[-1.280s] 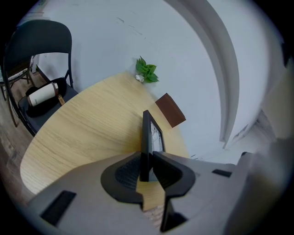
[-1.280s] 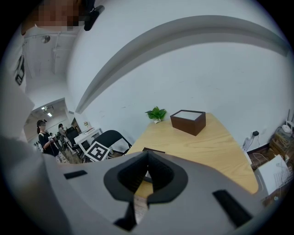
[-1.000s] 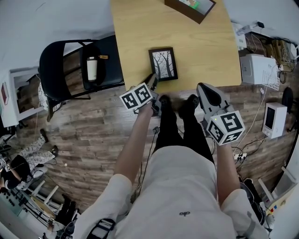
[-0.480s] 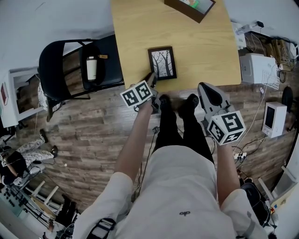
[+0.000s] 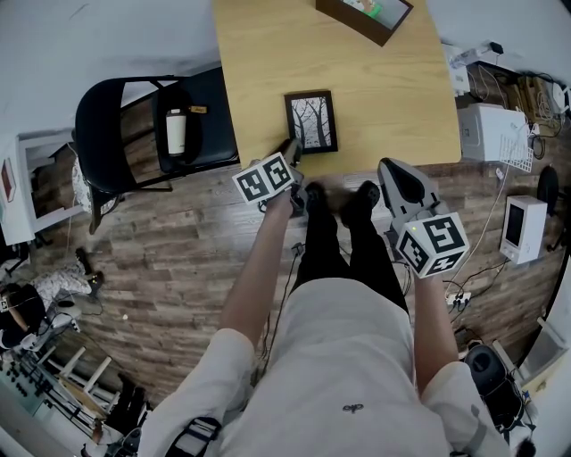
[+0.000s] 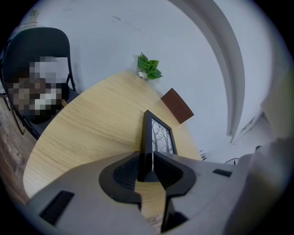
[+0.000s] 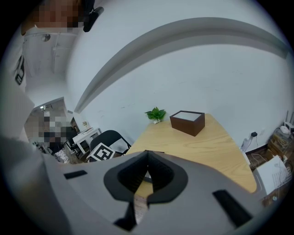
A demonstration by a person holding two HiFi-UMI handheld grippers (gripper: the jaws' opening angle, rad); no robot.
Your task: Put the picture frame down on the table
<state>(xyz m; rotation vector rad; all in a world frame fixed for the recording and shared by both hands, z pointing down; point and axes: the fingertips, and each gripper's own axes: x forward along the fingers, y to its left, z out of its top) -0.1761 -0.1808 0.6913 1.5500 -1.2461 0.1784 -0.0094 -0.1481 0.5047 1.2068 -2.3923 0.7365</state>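
While I hold the left claw (image 6: 147,159) over the near side of the table (image 5: 393,98), its jaws are pinched onto the near edge of the picture frame (image 5: 311,121), with the dark moulding caught between both pads. From the head view the frame looks to lie flat on the wood, tree print facing up, close to the table's near edge. My right claw (image 7: 147,153) hangs off the table's near edge, above the floor, its jaws pressed together with nothing between them. A brown box (image 5: 361,16) sits at the far end of the table, well apart from the frame. A black chair (image 5: 134,125) stands to the left, with a bottle (image 5: 176,131) lying on its seat.
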